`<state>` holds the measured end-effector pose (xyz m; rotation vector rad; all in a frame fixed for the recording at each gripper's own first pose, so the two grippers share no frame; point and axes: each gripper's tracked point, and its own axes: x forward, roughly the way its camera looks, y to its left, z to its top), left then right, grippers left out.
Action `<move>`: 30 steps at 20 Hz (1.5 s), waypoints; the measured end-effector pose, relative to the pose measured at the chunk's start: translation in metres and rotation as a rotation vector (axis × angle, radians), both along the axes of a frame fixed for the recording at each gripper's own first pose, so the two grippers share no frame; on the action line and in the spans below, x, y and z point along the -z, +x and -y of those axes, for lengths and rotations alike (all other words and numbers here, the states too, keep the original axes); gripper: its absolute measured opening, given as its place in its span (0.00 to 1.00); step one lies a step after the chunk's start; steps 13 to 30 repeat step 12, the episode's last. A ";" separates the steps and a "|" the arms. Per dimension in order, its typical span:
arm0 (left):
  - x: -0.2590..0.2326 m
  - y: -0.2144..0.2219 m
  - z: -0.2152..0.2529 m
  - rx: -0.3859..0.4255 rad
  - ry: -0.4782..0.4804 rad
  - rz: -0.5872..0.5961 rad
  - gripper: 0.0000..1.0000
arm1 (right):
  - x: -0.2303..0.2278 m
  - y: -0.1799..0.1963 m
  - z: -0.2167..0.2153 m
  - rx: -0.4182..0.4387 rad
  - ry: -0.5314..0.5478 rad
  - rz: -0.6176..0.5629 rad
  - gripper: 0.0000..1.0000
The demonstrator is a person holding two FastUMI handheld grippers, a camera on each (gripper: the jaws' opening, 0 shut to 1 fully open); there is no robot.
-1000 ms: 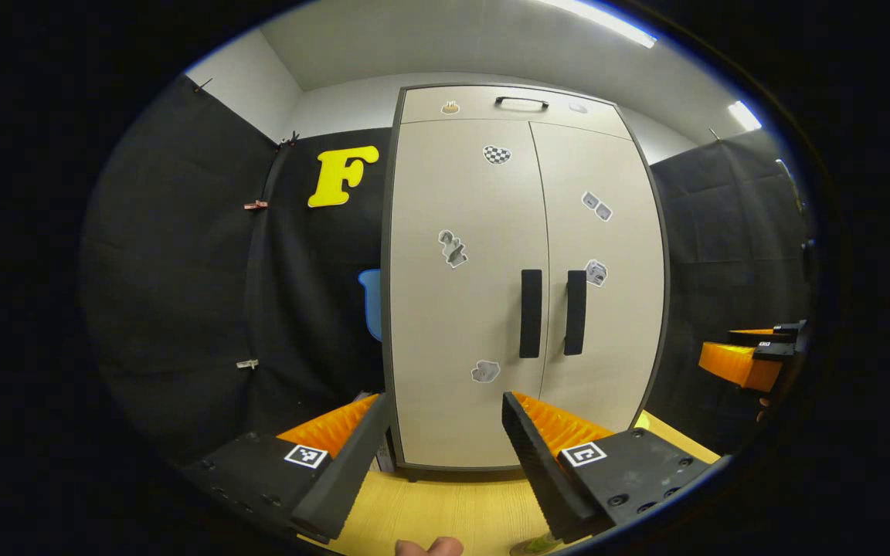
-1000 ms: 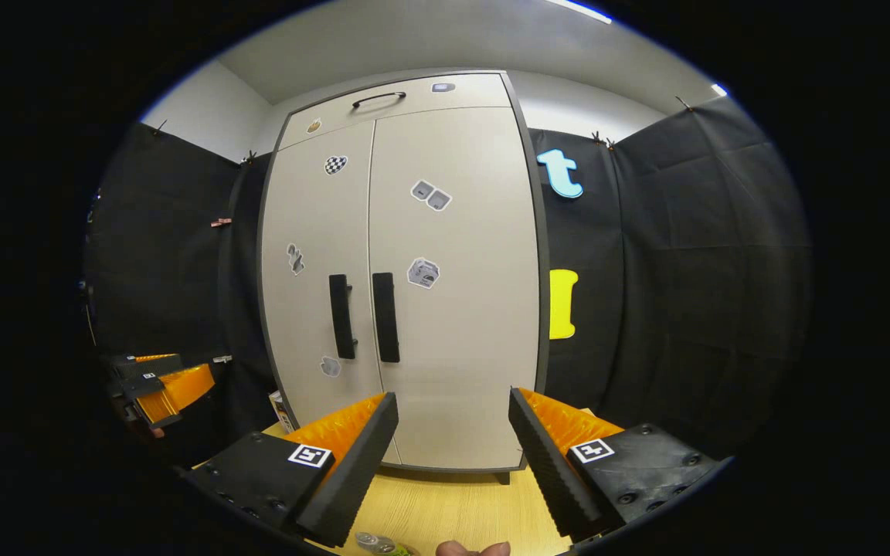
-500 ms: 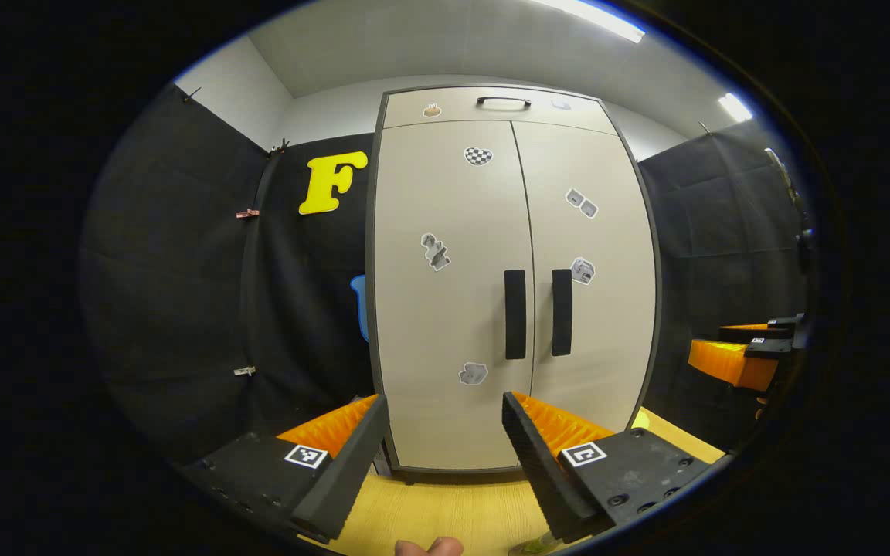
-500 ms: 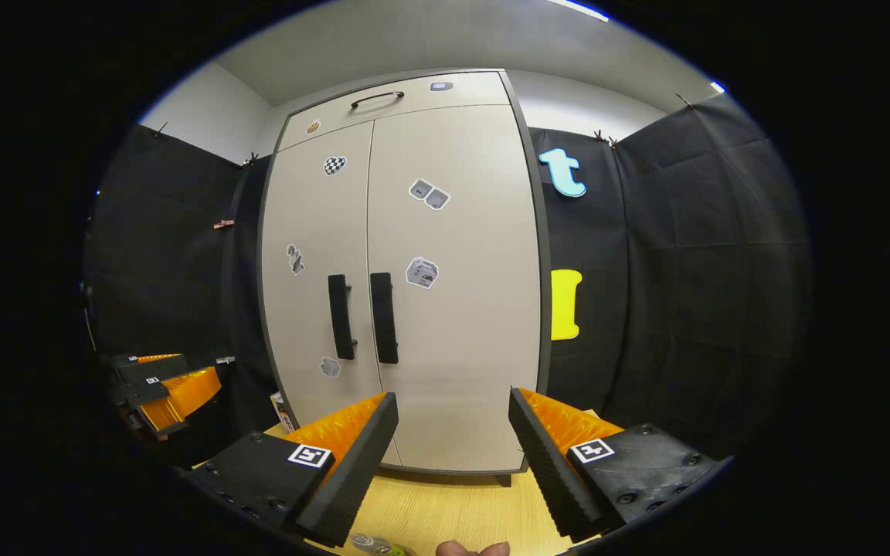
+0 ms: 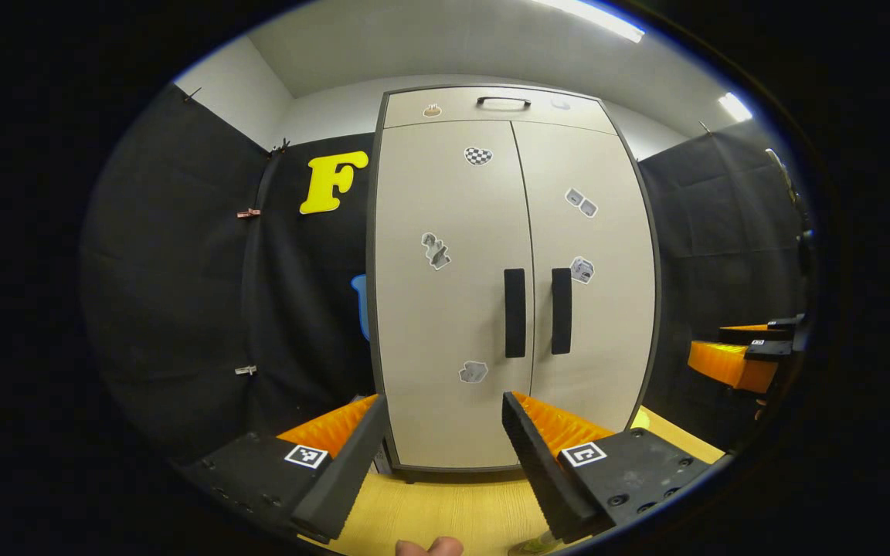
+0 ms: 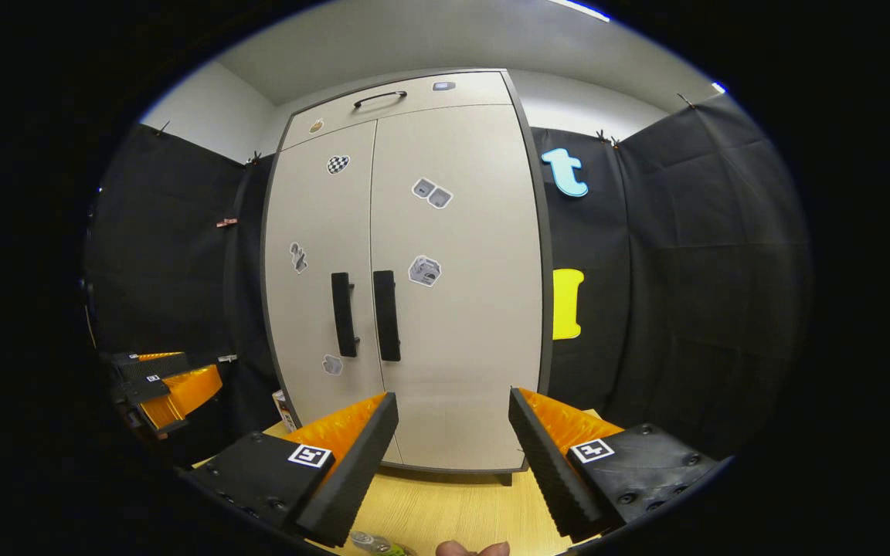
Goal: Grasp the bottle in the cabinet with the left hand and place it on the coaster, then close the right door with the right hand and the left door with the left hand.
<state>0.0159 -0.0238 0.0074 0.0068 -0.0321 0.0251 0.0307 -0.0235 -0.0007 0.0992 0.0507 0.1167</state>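
Nearest the lens in the left gripper view, left gripper (image 5: 437, 455) with ribbed black pads on orange ridged fingers, spread apart and clamped on nothing, above a pale wood-grain tabletop (image 5: 445, 510); a fingertip (image 5: 428, 547) at the bottom edge. In the right gripper view, right gripper (image 6: 453, 455) likewise parted and empty, over the same light wooden surface, with the clear cap end of the bottle (image 6: 371, 543) peeking up at the lower rim beside the left finger; coaster beneath it not discernible. Off to the side in each view, the other gripper, orange and black, held level: right one (image 5: 746, 357), left one (image 6: 163, 384). Beyond, the tall matte beige cabinet (image 5: 445, 432) with dark grey edging, left door (image 5: 445, 309) and right door (image 5: 596, 324) both flush shut, slim black vertical handles (image 5: 515, 313) side by side at the seam, small stickers (image 5: 435, 250) dotted across the flat panels, a curved black handle (image 5: 503, 101) on the top drawer.
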 end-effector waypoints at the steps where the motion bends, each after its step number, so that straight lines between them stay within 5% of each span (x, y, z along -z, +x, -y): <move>1: 0.000 0.000 0.000 0.001 0.001 0.000 0.94 | 0.000 -0.001 0.000 -0.001 -0.002 0.001 0.96; 30: 0.026 0.009 0.005 0.009 0.049 -0.041 0.94 | 0.020 0.003 -0.006 -0.032 -0.024 -0.021 0.96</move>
